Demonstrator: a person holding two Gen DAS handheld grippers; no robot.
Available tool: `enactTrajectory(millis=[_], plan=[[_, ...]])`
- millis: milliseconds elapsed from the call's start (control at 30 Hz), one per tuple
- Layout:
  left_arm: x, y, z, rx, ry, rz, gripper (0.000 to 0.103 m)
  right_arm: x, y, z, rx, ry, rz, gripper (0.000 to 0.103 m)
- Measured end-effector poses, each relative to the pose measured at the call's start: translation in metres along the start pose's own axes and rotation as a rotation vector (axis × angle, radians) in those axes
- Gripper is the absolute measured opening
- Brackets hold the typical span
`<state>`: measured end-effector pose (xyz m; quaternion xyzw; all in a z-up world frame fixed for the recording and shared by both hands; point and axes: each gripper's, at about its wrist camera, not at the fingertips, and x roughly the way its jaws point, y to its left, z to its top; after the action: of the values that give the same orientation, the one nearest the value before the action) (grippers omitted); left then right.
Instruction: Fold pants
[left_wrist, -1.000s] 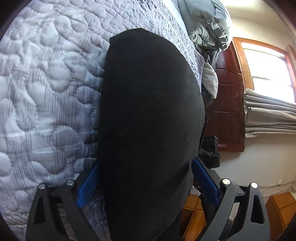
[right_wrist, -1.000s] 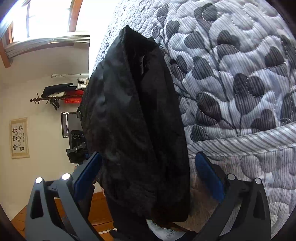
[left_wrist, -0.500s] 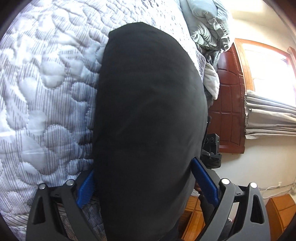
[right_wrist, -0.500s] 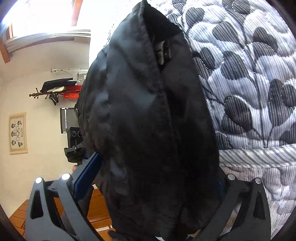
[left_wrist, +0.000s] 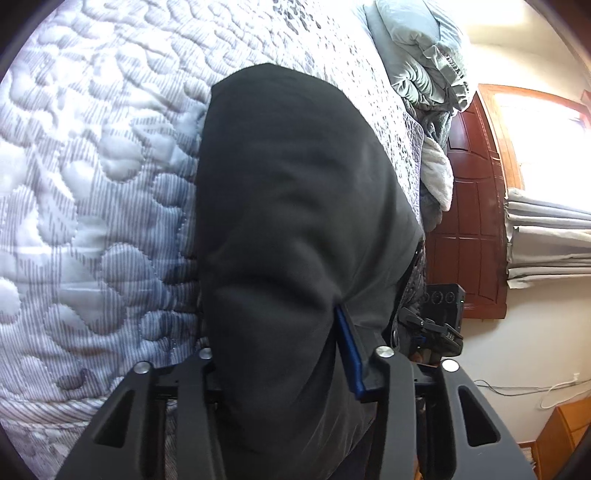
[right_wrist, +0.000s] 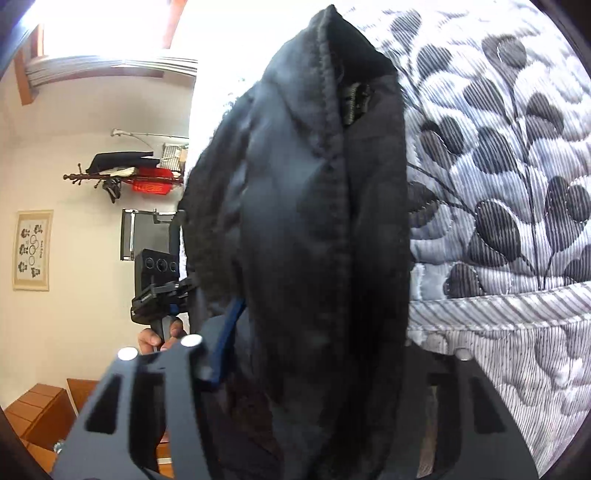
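On the grey-and-white quilted bedspread (left_wrist: 92, 184) printed with leaves lie the folded black fabric pants (left_wrist: 295, 221), one end hanging over the near edge of the bed. The left gripper (left_wrist: 280, 354) has just been closing, and its blue-padded fingers (left_wrist: 349, 354) now pinch the bunched cloth, which creases inward at the pad. The right gripper (right_wrist: 314, 354) has likewise just been closing; its blue finger (right_wrist: 225, 339) presses into the stitched seam end of the pants (right_wrist: 325, 240), the other finger being hidden behind the cloth. In the right wrist view the person's hand (right_wrist: 159, 338) shows on the other tool's handle (only the fingers show). Rumpled pale green bedding (left_wrist: 424, 55) sits at the far end of the bed, beside a dark wooden door (left_wrist: 472, 221).
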<state>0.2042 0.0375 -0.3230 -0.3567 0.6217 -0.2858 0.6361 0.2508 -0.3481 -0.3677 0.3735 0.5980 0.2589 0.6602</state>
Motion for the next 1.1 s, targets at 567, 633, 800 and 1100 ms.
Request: enactTrajectory(millis=[567, 633, 800, 1100], plan=[[-0.075, -0.047, 0.034, 0.101, -0.124, 0.03, 0.033, 0.009, 0.126, 0.058, -0.189, -0.022, -0.002, 0.036], [-0.085, -0.047, 0.054, 0.098, -0.14, 0.037, 0.033, 0.019, 0.141, 0.078, -0.207, -0.02, -0.006, 0.036], [-0.101, -0.039, 0.115, 0.081, -0.153, 0.081, 0.032, 0.056, 0.177, 0.137, -0.234, -0.005, -0.043, 0.036], [-0.103, 0.008, 0.216, 0.002, -0.132, 0.104, 0.032, 0.077, 0.204, 0.163, -0.206, 0.025, -0.088, 0.036]])
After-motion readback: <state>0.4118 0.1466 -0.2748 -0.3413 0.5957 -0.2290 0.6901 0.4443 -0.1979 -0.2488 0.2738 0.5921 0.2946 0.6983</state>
